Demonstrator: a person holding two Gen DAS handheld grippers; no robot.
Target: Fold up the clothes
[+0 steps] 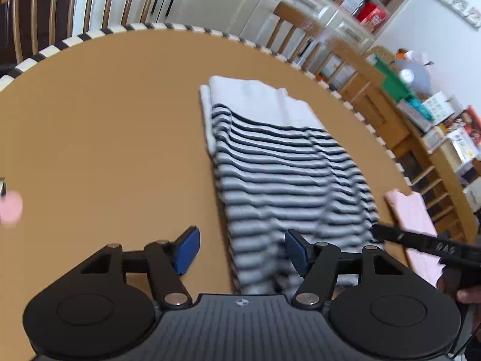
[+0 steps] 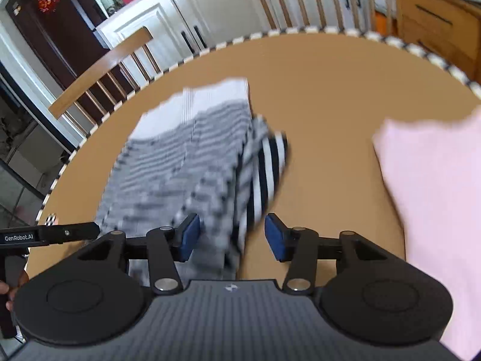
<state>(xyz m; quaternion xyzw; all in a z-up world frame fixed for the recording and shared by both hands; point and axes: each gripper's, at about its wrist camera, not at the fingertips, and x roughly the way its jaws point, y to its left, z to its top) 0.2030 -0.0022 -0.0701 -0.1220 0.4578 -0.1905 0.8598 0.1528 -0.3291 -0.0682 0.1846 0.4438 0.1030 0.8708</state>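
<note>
While both views are smeared by motion blur, the layout on the round brown table (image 1: 105, 126) can still be read. At the left, the left gripper (image 1: 242, 251) is held low over the near end of the striped garment (image 1: 279, 165), its blue pads spread wide with nothing between them; one pad sits over bare table, the other over the cloth. The garment is laid lengthwise away from the camera as a narrow panel, its sides apparently turned in, with a plain white band at the far end. A loose striped flap (image 2: 267, 165), seemingly a sleeve, is seen sticking out along its right edge in the right wrist view. The right gripper (image 2: 233, 236) is likewise spread and empty, poised over the near right corner. Farther right, a pink garment (image 2: 436, 210) lies flat, well apart. The knit is judged light, soft and limp, likely to sag and slide; a hold is best taken at the near hem corners.
</note>
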